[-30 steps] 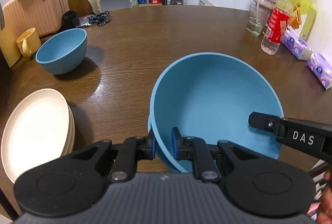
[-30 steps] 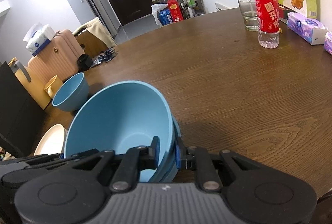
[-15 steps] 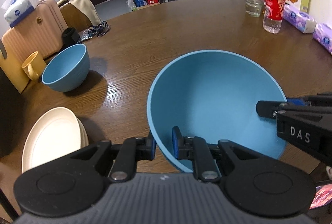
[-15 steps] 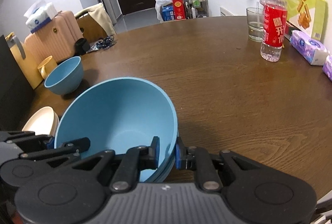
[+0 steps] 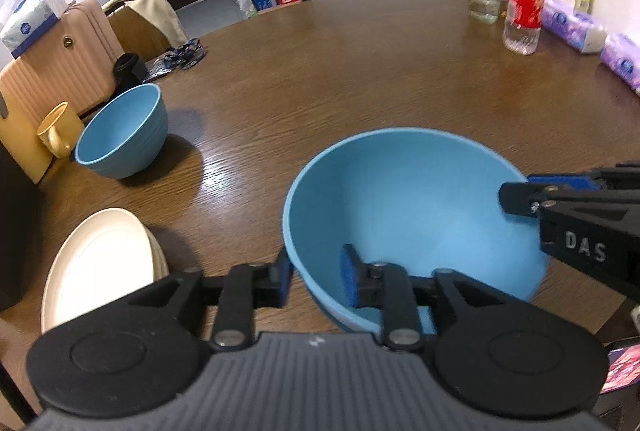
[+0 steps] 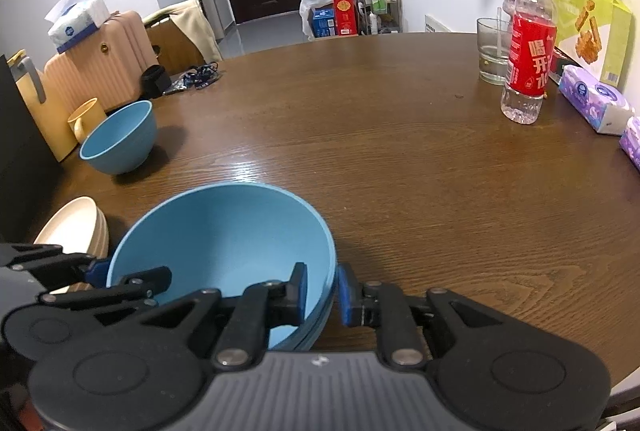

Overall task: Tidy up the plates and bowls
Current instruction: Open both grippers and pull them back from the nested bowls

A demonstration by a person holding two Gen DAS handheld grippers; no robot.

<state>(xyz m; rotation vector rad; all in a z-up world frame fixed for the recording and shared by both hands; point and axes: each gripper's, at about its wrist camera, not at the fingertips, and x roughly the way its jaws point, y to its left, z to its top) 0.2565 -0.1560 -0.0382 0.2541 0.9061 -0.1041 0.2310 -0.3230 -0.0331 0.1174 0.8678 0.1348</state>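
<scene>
Left gripper (image 5: 314, 281) jaws just opened off blue bowl (image 5: 412, 215), right gripper (image 5: 520, 191) marked "DAS"

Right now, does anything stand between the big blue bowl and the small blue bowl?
Nothing visible does. Bare table lies between the big blue bowl and the small blue bowl; the cream plates sit nearer, left of that line.

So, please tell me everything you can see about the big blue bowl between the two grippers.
The big blue bowl is matte, plastic-looking, upright and empty, nested on at least one similar bowl on the wooden table. The right hand-held gripper straddles its rim closely; the left hand-held gripper has just been opening, its pads off the rim between them.
</scene>
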